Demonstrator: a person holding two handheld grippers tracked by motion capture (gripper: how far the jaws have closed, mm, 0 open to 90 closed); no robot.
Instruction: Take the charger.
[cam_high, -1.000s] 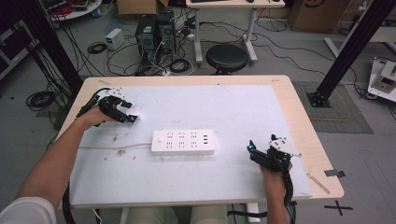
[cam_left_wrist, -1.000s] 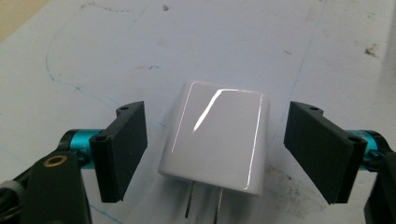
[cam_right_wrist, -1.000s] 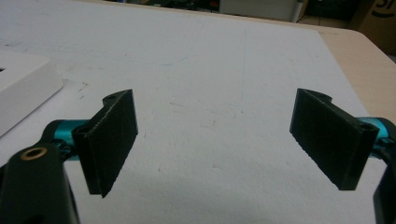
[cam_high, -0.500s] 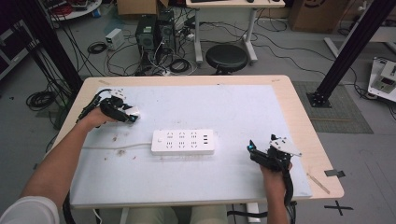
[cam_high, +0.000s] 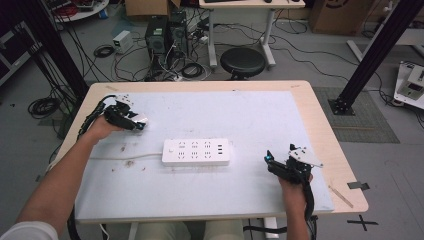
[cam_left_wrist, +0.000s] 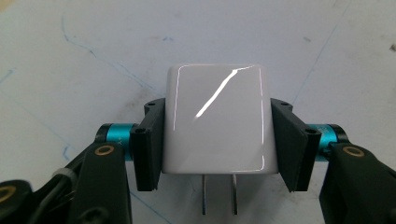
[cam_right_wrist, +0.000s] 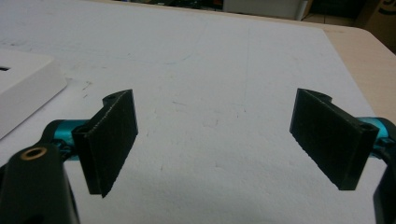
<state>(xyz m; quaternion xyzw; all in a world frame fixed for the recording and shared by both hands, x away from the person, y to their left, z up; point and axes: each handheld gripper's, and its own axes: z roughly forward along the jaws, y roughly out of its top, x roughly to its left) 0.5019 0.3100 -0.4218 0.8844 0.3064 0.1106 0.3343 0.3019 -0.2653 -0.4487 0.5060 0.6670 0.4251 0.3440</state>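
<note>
Cables, a computer tower and a round black stool (cam_high: 242, 61) clutter the floor behind my table (cam_high: 327, 130), which has a pale mat over most of its wooden top. At the far left of that mat my left gripper (cam_high: 140, 124) is pinching a white charger (cam_left_wrist: 217, 119) — the jaws have just been closing and now the pads press flat on its two sides. In the left gripper view the charger is a glossy, rounded block with its two metal prongs (cam_left_wrist: 218, 193) pointing back toward the camera, so the smooth end faces away from me along the line of the jaws; its long axis looks to run that same way, but it's close to square so I wouldn't swear to it. From the high view the charger is just a small white blob at the jaw tips and you can't see the prongs at all. That view does give the layout though: a white power strip (cam_high: 196, 152) lies mid-table, long axis running left to right, cord trailing off to the left, well apart from the charger. My right gripper (cam_high: 270, 161) sits near the right edge, jaws spread wide with nothing between them — the right gripper view shows bare mat there and one corner of the power strip at the left.
</note>
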